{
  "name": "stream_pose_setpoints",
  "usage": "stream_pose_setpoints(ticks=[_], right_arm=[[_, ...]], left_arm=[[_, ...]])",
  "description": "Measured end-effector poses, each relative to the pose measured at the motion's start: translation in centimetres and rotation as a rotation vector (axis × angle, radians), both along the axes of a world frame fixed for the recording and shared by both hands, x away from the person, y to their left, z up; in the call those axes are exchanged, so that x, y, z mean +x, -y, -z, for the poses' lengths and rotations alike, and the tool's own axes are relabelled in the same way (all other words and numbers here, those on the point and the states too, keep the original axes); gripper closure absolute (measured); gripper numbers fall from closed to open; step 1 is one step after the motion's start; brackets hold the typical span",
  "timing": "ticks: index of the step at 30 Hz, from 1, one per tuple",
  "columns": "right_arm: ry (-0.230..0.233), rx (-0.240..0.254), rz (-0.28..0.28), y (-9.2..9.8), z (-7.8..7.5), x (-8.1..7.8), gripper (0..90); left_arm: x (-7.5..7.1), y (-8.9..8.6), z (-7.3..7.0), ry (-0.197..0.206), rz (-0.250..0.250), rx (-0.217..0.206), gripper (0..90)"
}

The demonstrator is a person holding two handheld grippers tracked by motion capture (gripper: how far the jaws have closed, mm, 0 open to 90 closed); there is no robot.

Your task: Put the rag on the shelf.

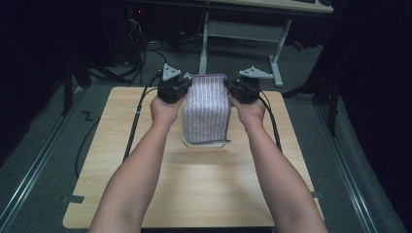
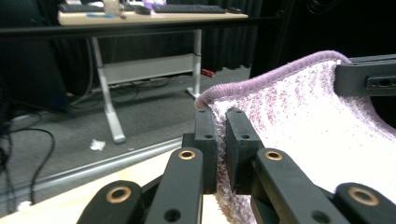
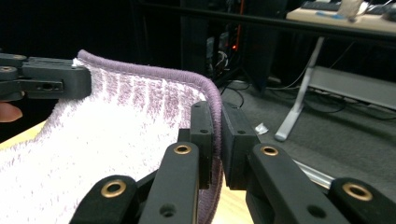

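A white towel with purple stripes and a purple hem point(image 1: 206, 109) hangs stretched between my two grippers over the far half of the wooden table point(image 1: 204, 184); its lower edge rests on the tabletop. My left gripper point(image 1: 180, 83) is shut on the towel's upper left corner, and in the left gripper view its jaws pinch the hem point(image 2: 220, 116). Opposite it, my right gripper point(image 1: 233, 85) is shut on the upper right corner, the hem point(image 3: 215, 112) clamped between its black jaws. Across the towel point(image 3: 116, 135) in the right gripper view I see the other gripper point(image 3: 46, 79).
A desk on white legs point(image 1: 243, 34) stands beyond the table's far edge, with cables on the dark floor around it. Black cables point(image 1: 136, 126) trail from both grippers along the person's forearms. Metal rails point(image 1: 34, 165) run on the floor at both sides.
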State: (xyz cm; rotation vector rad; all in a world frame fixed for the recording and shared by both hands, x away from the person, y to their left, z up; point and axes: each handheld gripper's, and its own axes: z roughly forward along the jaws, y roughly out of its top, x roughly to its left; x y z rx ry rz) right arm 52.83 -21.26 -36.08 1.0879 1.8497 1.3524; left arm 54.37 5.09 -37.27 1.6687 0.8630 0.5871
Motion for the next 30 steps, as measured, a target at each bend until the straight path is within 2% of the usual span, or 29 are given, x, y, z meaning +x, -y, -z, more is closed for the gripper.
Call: stream_pose_setpoints(ticks=[3,6,9,14,19,26,30], right_arm=[[-0.022,-0.011,0.0,0.1,0.5,0.3,84.5],[-0.041,-0.015,0.008,0.0,0.8,0.5,84.1],[-0.042,-0.026,0.016,-0.3,0.9,0.6,82.8],[-0.063,-0.01,0.011,-0.4,0.8,0.8,70.5],[-0.056,-0.033,-0.007,-0.4,0.6,0.5,65.8],[-0.057,-0.039,-0.012,-0.2,0.1,-0.1,61.5],[-0.042,-0.038,-0.001,0.2,-0.1,-0.5,60.7]], left_arm=[[0.1,0.0,0.5,-0.02,0.009,0.008,83.7],[0.1,0.0,1.1,-0.036,-0.008,0.02,81.7],[0.2,-0.2,1.2,-0.052,-0.015,0.007,76.5],[0.1,-0.6,1.0,-0.048,-0.031,-0.006,65.5],[-0.2,-0.8,0.5,-0.02,-0.03,-0.003,62.7],[-0.9,-0.9,0.4,-0.007,-0.046,0.013,59.4],[-1.4,-1.1,0.3,-0.002,-0.043,0.02,57.4]])
